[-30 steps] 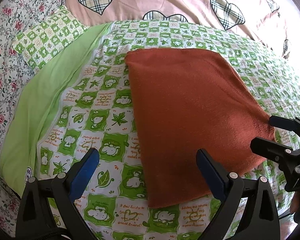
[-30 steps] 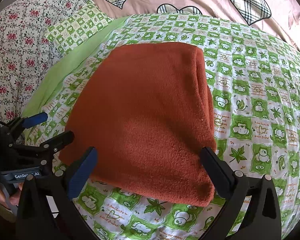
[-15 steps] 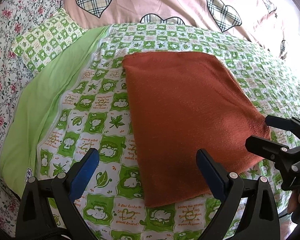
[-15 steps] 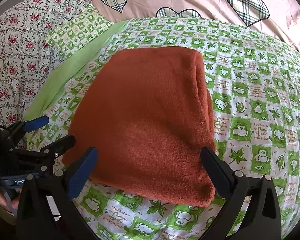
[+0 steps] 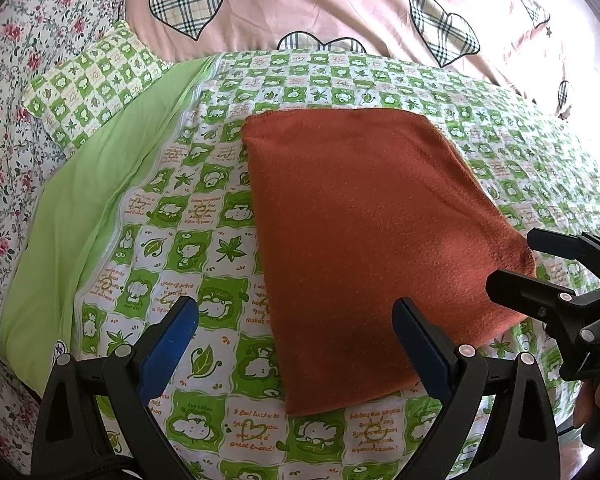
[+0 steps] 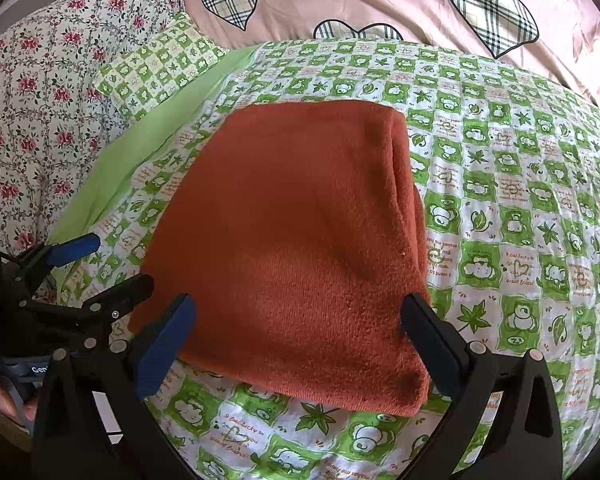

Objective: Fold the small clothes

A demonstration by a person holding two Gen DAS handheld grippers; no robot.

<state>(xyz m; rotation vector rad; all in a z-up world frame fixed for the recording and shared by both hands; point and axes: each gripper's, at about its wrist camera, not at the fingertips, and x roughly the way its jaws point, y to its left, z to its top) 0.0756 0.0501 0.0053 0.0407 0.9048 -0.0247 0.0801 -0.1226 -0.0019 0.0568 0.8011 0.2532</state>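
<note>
Rust-orange cloth point(image 5: 372, 240), already folded into a thick rectangle, lies flat on the green checked bed cover point(image 5: 188, 216), both left tongs point(image 5: 296, 344) and right tongs point(image 6: 296, 336) spread wide and empty at its near edge, seemingly between folds; next comes gripping the near corners.

Bright, even daylight fills both views. Soft shadows darken the near part of the orange cloth point(image 5: 372, 248). Fisheye bending curves the bed point(image 6: 520, 200) strongly, with dark vignetted corners; focus is sharp throughout.
</note>
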